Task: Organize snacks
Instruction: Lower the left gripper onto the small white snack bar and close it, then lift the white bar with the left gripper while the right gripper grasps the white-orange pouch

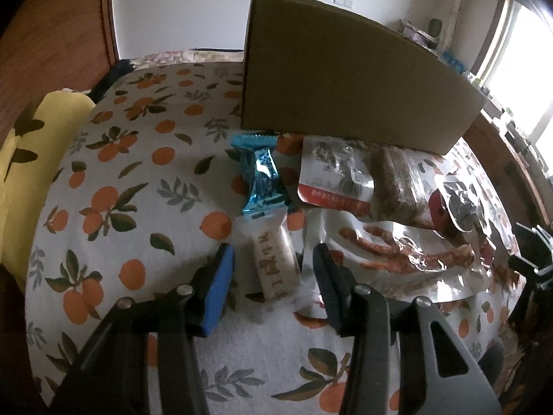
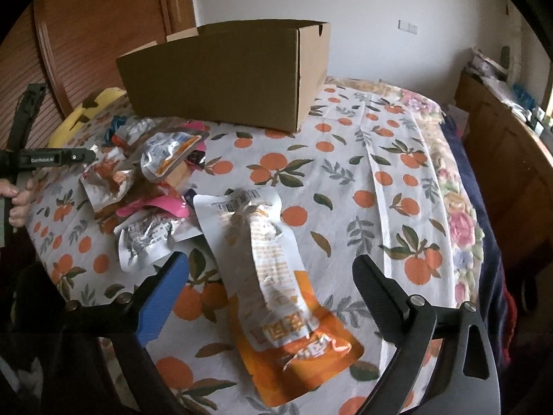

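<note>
Fingers (image 1: 221, 276) of L gripper (image 1: 273, 269) flank white snack bar (image 1: 276, 263), no contact.

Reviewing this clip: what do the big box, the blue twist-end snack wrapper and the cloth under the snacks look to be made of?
Box: plain brown cardboard, matte, with folded edges and a cut notch at the rim. Blue wrapper: likely metallised plastic film, glossy, with crinkled highlights and crimped ends. Cloth: seemingly woven fabric, matte, printed with oranges and leaves, showing fold creases; the exact fibre cannot be told.
</note>
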